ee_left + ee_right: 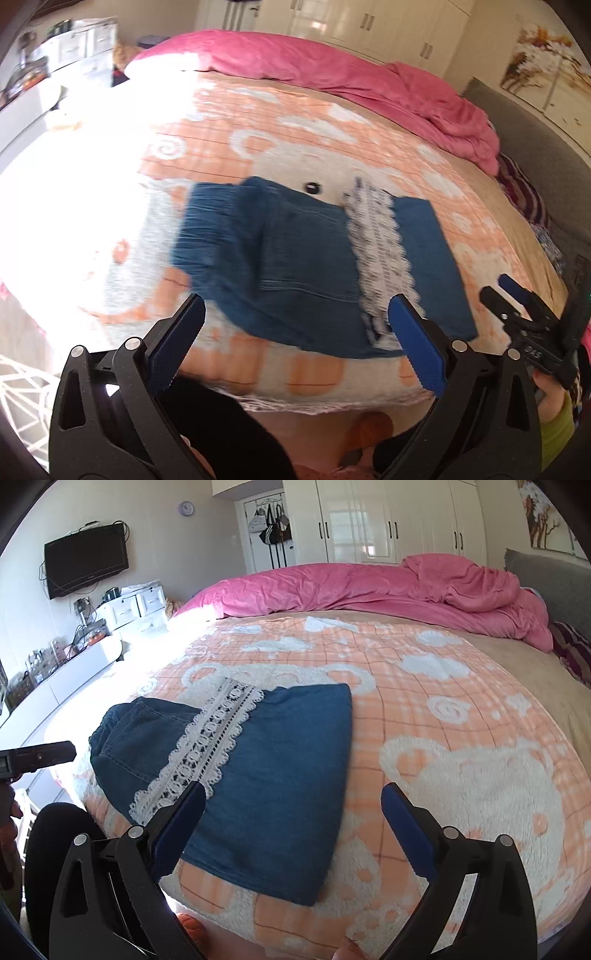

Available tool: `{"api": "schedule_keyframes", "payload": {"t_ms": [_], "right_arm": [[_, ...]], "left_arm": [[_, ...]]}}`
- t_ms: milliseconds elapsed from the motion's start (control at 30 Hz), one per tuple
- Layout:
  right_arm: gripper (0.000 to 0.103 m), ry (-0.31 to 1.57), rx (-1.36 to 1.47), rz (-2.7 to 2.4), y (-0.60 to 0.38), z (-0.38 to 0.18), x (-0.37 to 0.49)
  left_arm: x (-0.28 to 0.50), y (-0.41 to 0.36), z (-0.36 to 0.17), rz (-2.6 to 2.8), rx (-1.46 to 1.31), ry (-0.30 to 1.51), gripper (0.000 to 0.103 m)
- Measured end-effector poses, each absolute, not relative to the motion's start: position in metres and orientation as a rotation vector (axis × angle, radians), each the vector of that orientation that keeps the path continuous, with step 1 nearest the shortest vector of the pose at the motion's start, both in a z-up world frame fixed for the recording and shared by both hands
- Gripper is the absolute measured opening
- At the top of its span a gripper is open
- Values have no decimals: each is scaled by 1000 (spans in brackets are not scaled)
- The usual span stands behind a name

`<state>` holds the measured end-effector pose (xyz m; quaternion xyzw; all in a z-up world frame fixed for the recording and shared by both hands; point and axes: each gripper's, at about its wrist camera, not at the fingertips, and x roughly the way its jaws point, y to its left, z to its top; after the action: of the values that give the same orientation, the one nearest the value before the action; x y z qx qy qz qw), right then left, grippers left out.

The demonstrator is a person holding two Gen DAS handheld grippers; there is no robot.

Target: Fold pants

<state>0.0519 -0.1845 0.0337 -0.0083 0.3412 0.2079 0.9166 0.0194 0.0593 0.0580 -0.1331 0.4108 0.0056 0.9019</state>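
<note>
The folded blue denim pants [266,775] with a white lace trim band [207,746] lie flat on the peach-and-white plaid fleece blanket [461,760], near the front edge of the bed. The elastic waistband end points to the left in both views; the lace band runs across the fabric.

The left gripper [295,343] hovers above the near edge of the pants, jaws spread wide, nothing between them. The right gripper [291,834] is likewise spread wide and empty, its left finger over the near edge of the denim, its right finger over bare blanket. In the left wrist view, the right gripper [517,302] appears at the right margin, beside the pants.

A crumpled pink duvet [369,587] lies along the far side of the bed. A grey headboard [554,579] stands at right. Behind are white wardrobe doors [388,520], a wall-mounted black television [86,557], and a cluttered white sideboard [74,668] at left.
</note>
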Motion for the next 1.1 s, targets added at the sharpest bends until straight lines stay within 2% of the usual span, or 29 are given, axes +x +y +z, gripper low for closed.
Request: {"api": "schedule_keyframes", "payload": {"t_ms": [333, 567, 1033, 1067, 1100], "right_arm": [[96, 719, -49, 462, -137, 62, 92], [97, 752, -79, 545, -84, 80, 130], [97, 1095, -131, 910, 58, 50, 186], [97, 1113, -147, 928, 65, 47, 187], [97, 1121, -170, 935, 71, 45, 188]], "left_arm": [[15, 137, 32, 105, -474, 871, 93], [15, 144, 16, 75, -567, 879, 93], [27, 137, -7, 1, -720, 882, 93], [30, 137, -8, -9, -732, 882, 91], [31, 136, -11, -27, -758, 878, 83]]}}
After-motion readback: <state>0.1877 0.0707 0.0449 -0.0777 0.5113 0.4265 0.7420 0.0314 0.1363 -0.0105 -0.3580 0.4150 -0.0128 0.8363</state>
